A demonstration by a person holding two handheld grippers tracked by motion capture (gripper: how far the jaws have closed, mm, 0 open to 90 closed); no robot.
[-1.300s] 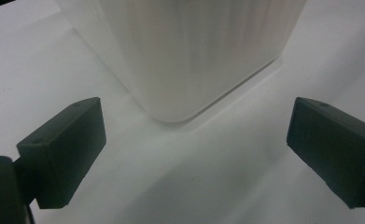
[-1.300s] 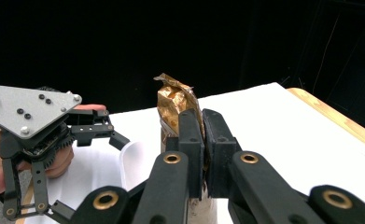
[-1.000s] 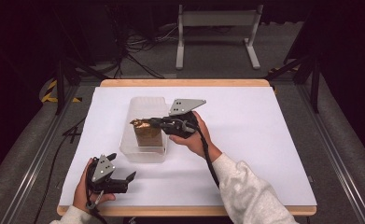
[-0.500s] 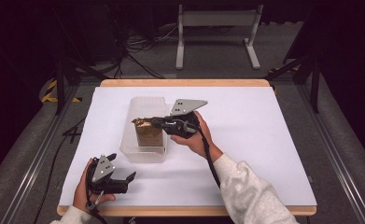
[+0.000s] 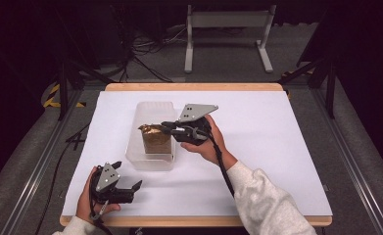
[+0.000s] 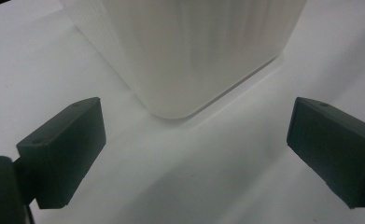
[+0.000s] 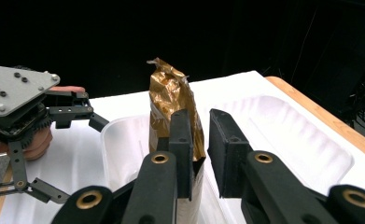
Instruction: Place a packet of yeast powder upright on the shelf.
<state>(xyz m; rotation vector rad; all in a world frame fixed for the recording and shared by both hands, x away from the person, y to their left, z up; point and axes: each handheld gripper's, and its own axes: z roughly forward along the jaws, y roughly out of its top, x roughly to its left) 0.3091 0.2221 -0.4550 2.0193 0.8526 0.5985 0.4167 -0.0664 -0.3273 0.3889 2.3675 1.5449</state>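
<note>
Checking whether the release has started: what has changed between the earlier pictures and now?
The right gripper has just been opening its jaws; the gold foil bag stands by the left jaw, with a gap showing between the jaws. Both hands, the clear container and the open left gripper stayed put.

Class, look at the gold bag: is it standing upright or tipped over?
Upright. The gold bag stands in the plastic tub, crimped top upward, in both the right gripper view and the high view.

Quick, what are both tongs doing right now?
Left tongs: open, holding nothing.
Right tongs: just been opening, off the gold bag.
</note>
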